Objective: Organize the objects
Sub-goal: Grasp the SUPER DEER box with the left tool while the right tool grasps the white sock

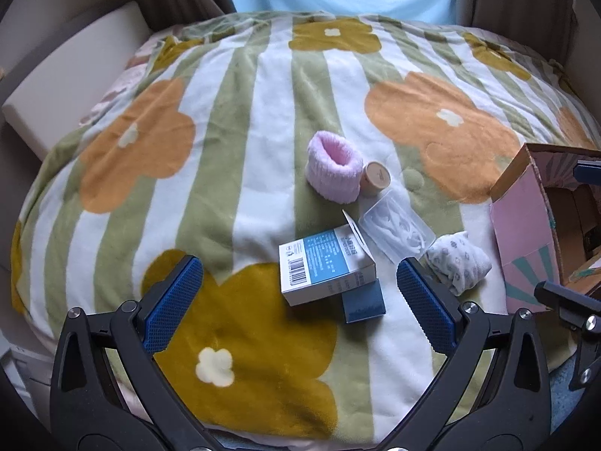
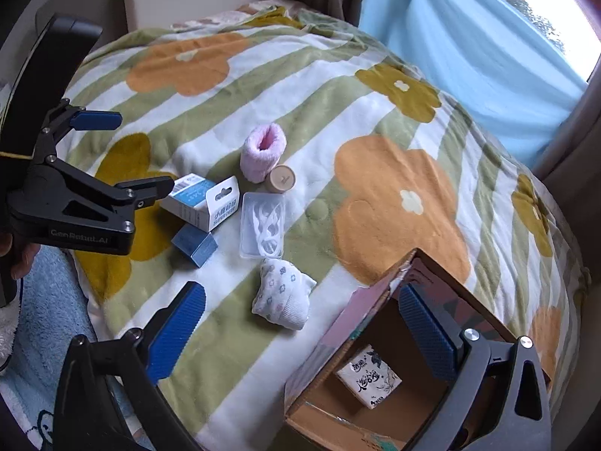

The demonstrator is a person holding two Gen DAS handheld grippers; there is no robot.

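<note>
Loose items lie together on a flowered blanket: a pink rolled sock [image 1: 332, 167] [image 2: 262, 152], a small tan round tub [image 1: 375, 179] [image 2: 281, 179], a clear plastic case [image 1: 396, 225] [image 2: 262, 225], a white and blue carton [image 1: 325, 268] [image 2: 201, 201], a small blue box [image 1: 363, 302] [image 2: 194, 244] and a flower-print sock bundle [image 1: 460, 263] [image 2: 283, 295]. My left gripper [image 1: 300, 300] [image 2: 131, 152] is open and empty, just short of the carton. My right gripper [image 2: 300, 332] is open and empty, one finger inside a cardboard box [image 2: 338, 342] [image 1: 526, 233] that holds a tissue pack [image 2: 370, 379].
The blanket [image 1: 263, 131] [image 2: 375, 131] covers a rounded cushion. A cream panel [image 1: 67, 71] stands at the far left. A light blue curtain [image 2: 469, 37] hangs behind. A blue fluffy rug [image 2: 49, 300] lies beside the cushion.
</note>
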